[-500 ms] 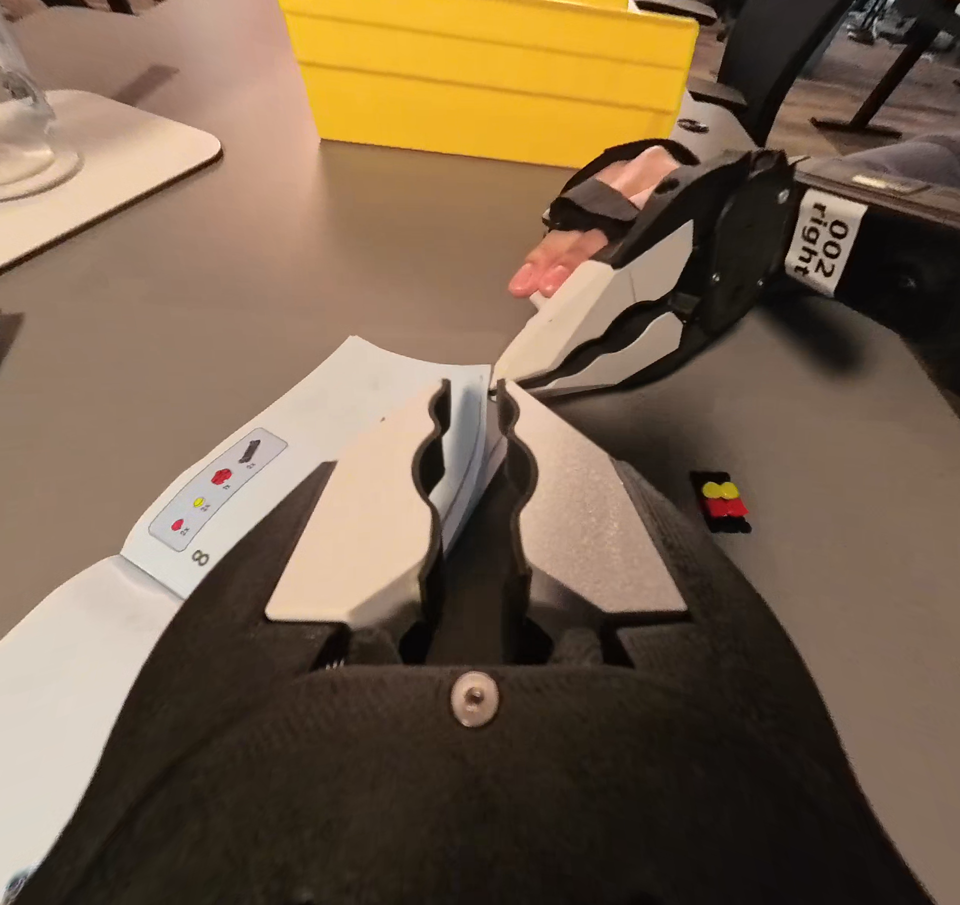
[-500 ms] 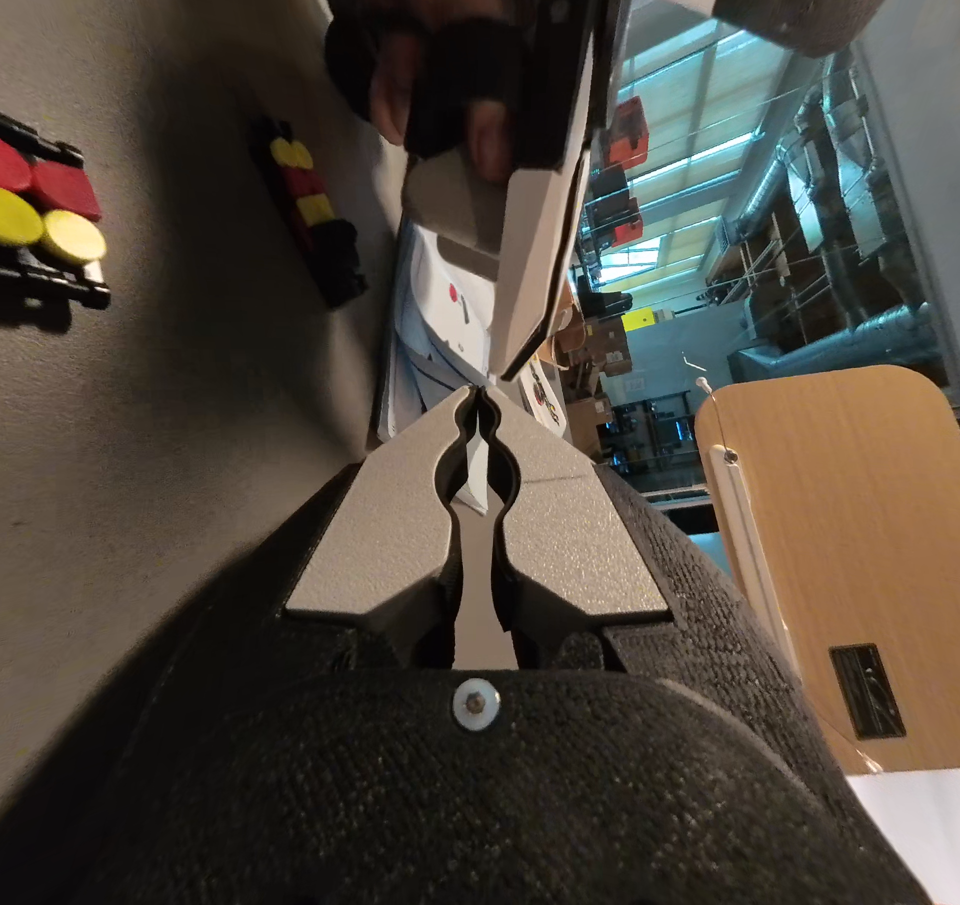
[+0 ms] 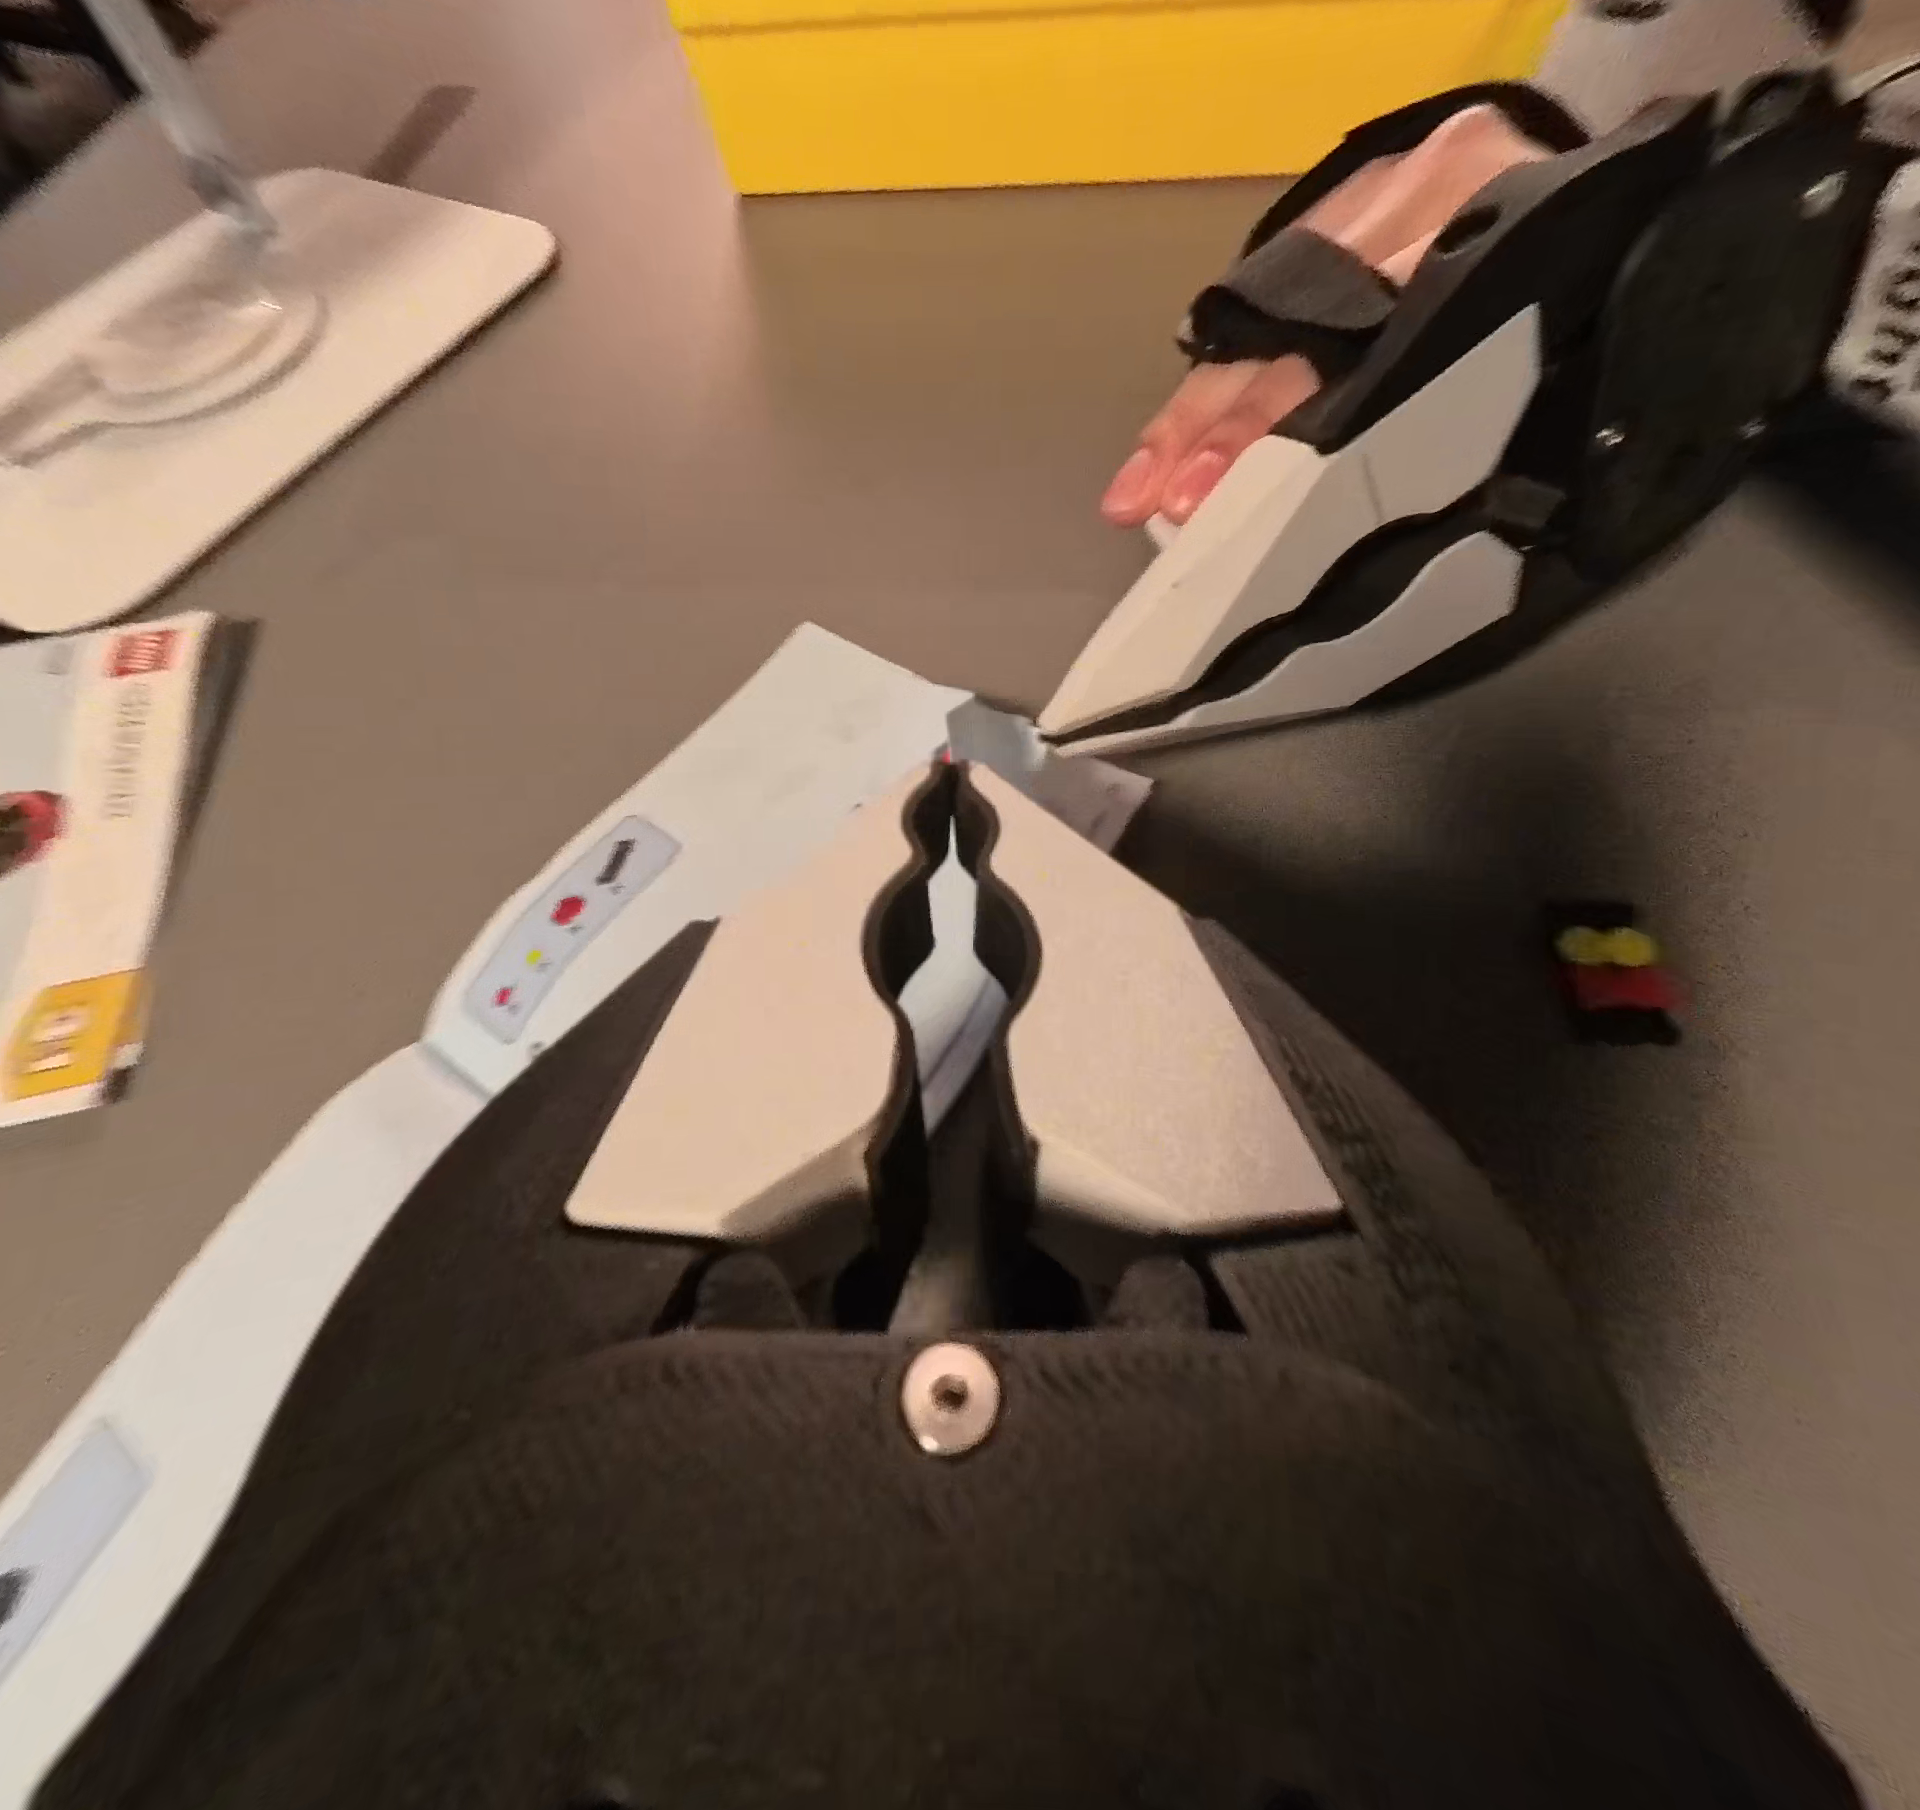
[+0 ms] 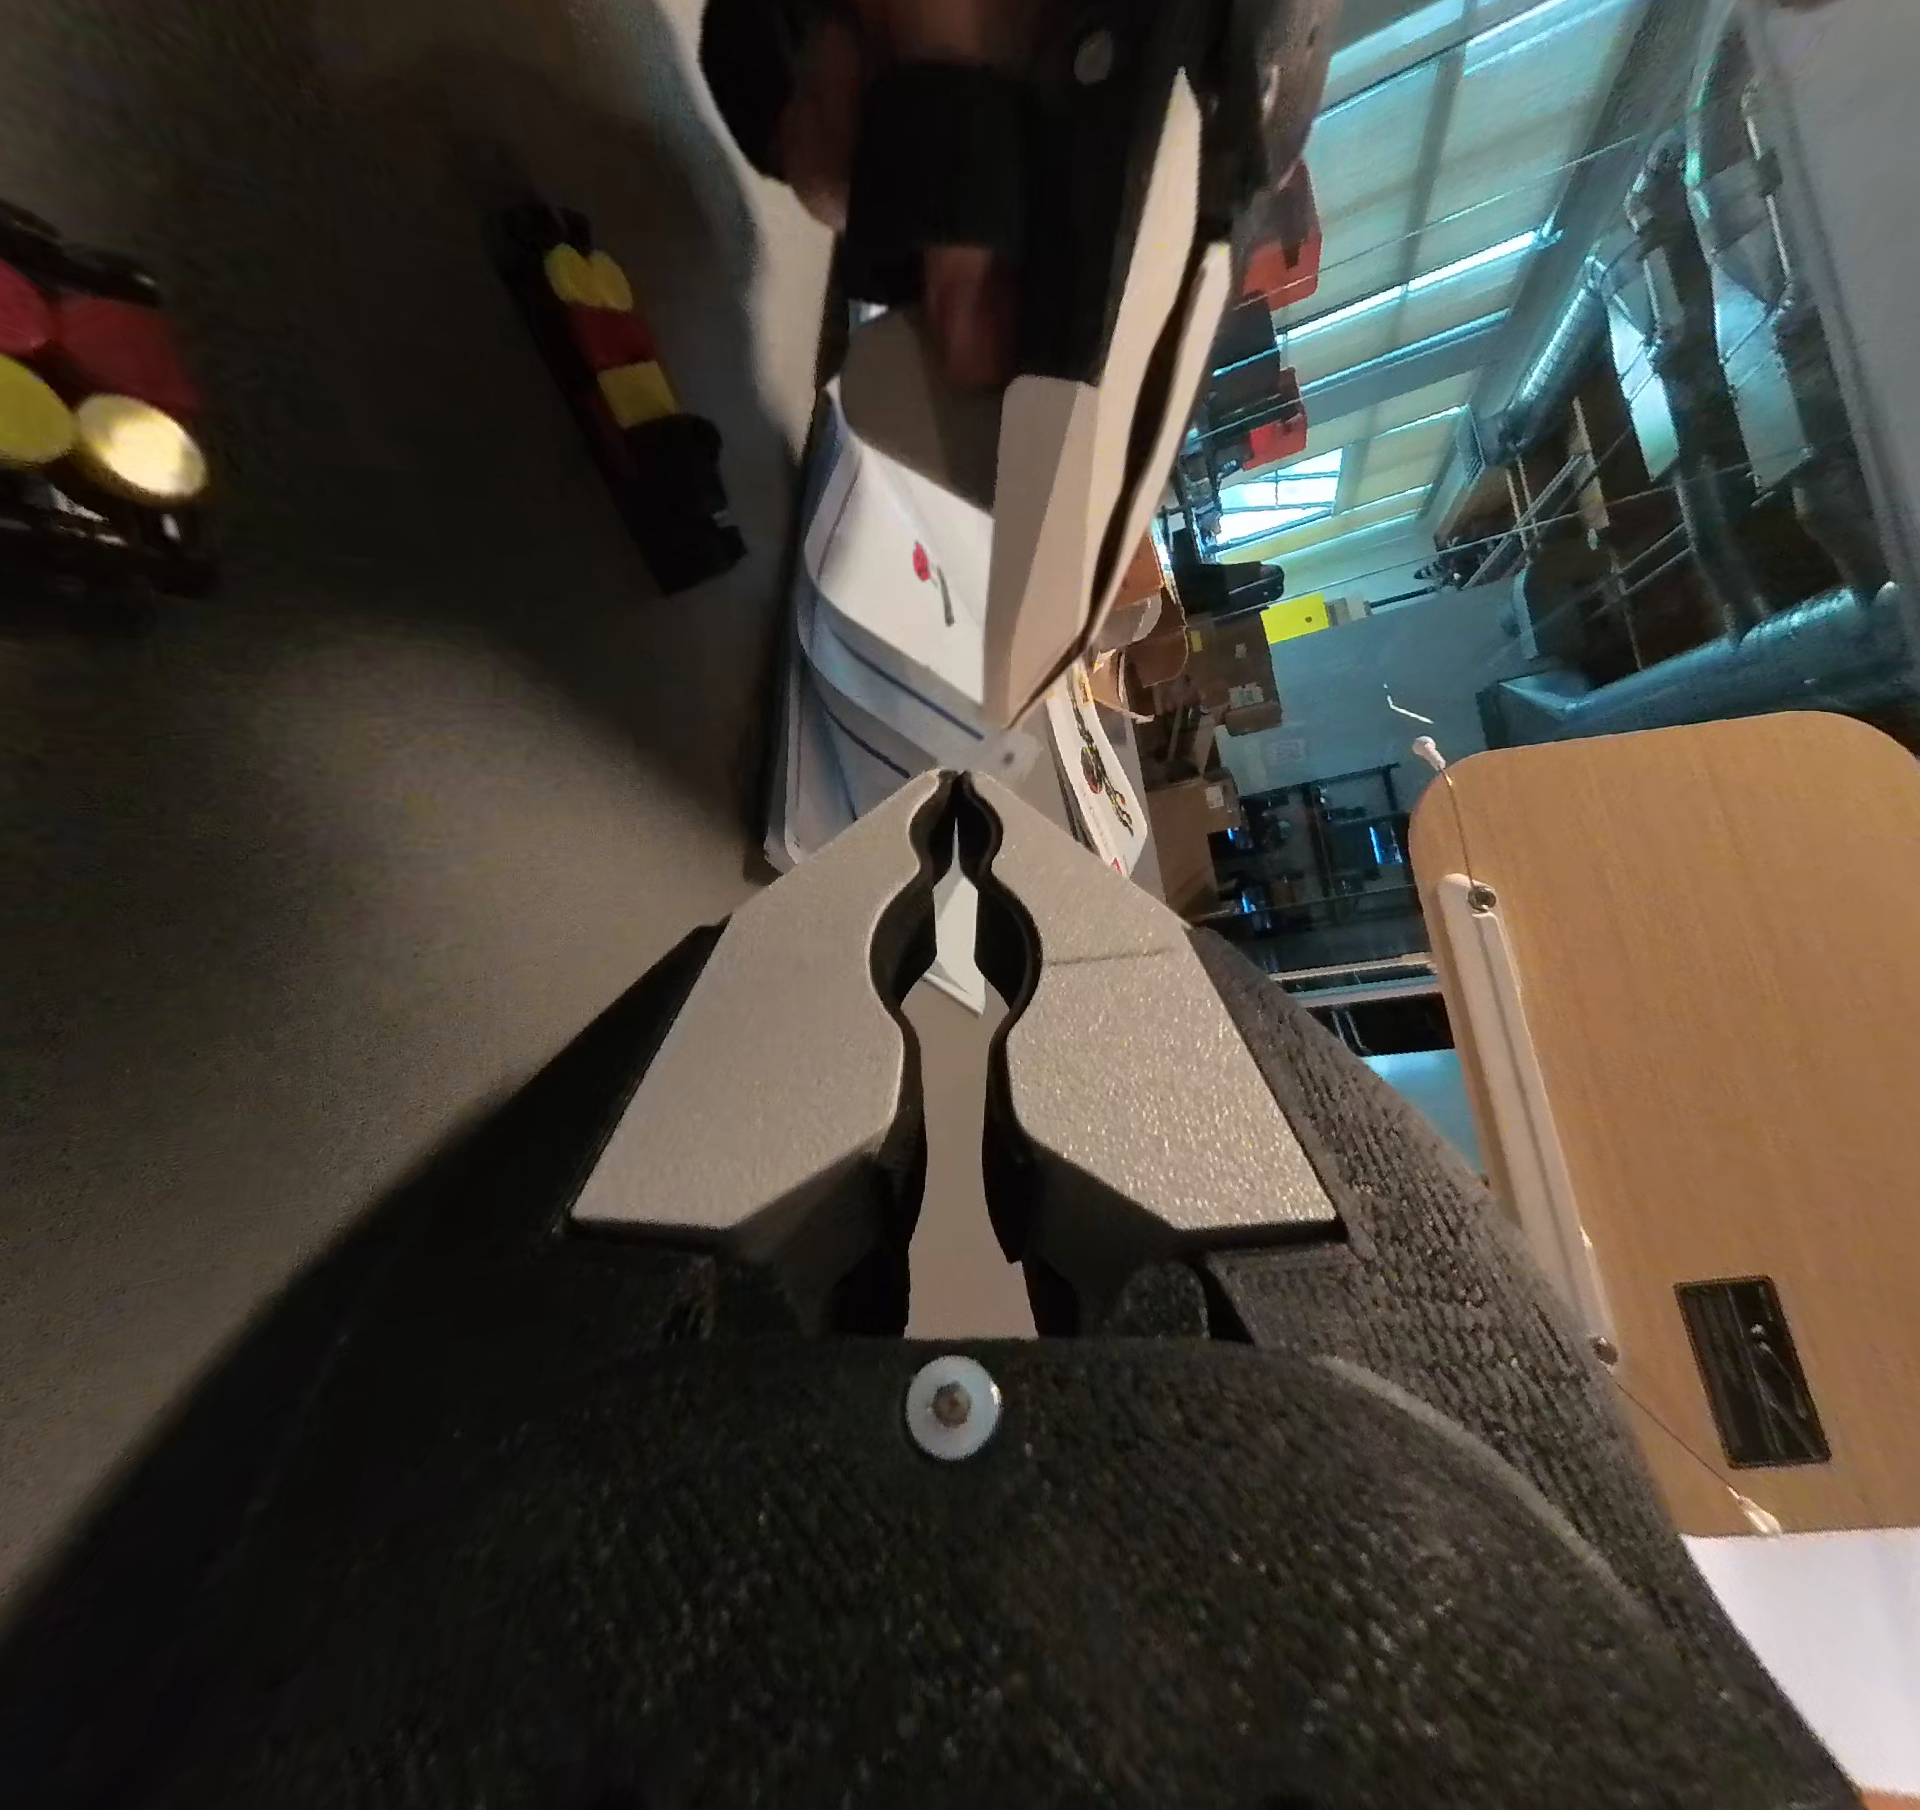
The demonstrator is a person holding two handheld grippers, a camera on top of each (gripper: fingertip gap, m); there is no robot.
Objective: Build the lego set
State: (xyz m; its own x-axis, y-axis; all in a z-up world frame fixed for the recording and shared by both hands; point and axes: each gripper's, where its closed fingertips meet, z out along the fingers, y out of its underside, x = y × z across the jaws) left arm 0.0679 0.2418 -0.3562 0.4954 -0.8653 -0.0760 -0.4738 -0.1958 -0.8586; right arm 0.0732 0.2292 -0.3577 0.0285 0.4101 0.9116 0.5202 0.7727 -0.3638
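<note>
- Grey-brown tabletop (image 3: 520, 472) fills the left wrist view, with a yellow bin (image 3: 1091, 25) at 12 o'clock and a white pad (image 3: 343, 306) carrying a clear stand at 10 o'clock.
- An open instruction booklet (image 3: 790, 732) lies under the left gripper (image 3: 951, 773); its pale-blue page curves up from 7 o'clock toward the centre.
- The left gripper has its tips pressed together (narrow, no gap at the tip) right at the booklet's far corner; whether paper is caught between them I cannot tell.
- The right gripper (image 3: 1044, 734) comes in from 2 o'clock, its tips closed on a small lifted flap of page (image 3: 987, 726), a gloved hand (image 3: 1278, 306) behind it.
- In the right wrist view the right gripper (image 4: 954, 786) shows its tips meeting, with white paper visible between the fingers (image 4: 790, 1033) lower down.
- The left gripper (image 4: 1013, 711) hangs from 12 o'clock there, tips closed on a corner tab of the booklet (image 4: 894, 597).
- A small black, red and yellow lego piece (image 3: 1616, 971) rests on the table at 3 o'clock, apart from the booklet.
- In the right wrist view, 2 lego assemblies show: 1 (image 4: 94, 410) at 9 o'clock, 1 long strip (image 4: 623, 389) at 11 o'clock beside the booklet.
- A second printed leaflet (image 3: 83, 867) lies at 9 o'clock (blurred).
</note>
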